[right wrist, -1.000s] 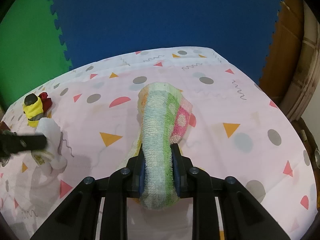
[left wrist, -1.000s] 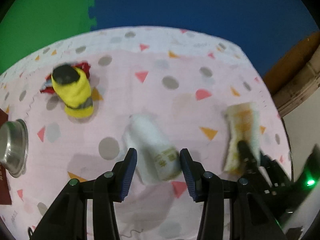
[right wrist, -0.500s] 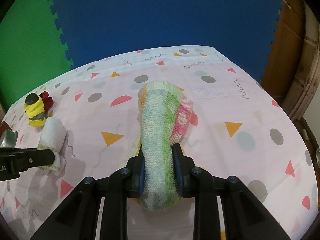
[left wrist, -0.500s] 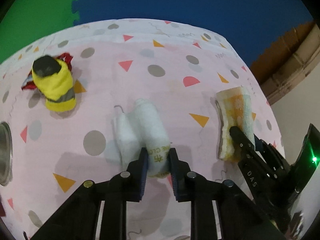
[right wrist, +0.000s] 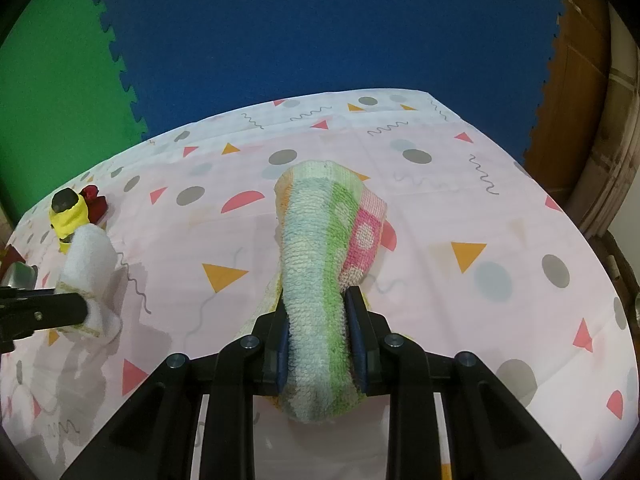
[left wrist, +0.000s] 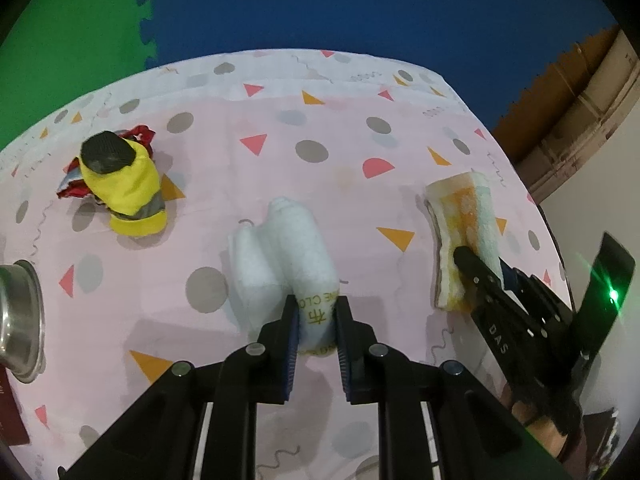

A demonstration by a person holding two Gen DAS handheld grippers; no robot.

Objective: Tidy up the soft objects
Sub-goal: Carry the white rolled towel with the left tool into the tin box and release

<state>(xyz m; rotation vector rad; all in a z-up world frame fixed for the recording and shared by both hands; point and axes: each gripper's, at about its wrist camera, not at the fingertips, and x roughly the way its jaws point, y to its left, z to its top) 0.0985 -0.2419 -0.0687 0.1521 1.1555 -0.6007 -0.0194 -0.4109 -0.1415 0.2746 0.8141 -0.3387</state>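
A rolled white towel (left wrist: 296, 256) with a printed band lies on the pink patterned tablecloth (left wrist: 340, 152). My left gripper (left wrist: 317, 322) is shut on its near end; it also shows in the right wrist view (right wrist: 90, 268). My right gripper (right wrist: 316, 334) is shut on a rolled multicoloured towel (right wrist: 320, 248), green, blue, pink and orange, which points away from me. In the left wrist view that towel (left wrist: 464, 220) shows at the right with the right gripper on its near end. A yellow sock bundle (left wrist: 124, 184) with a black tip lies at the far left, on a red cloth.
A steel bowl (left wrist: 18, 320) sits at the left table edge. Blue and green foam mats (right wrist: 320, 32) stand behind the table. Cardboard boxes (left wrist: 576, 92) stand to the right.
My left gripper has closed on the white towel's near end and raised it slightly. My right gripper still holds the multicoloured towel, hardly moved.
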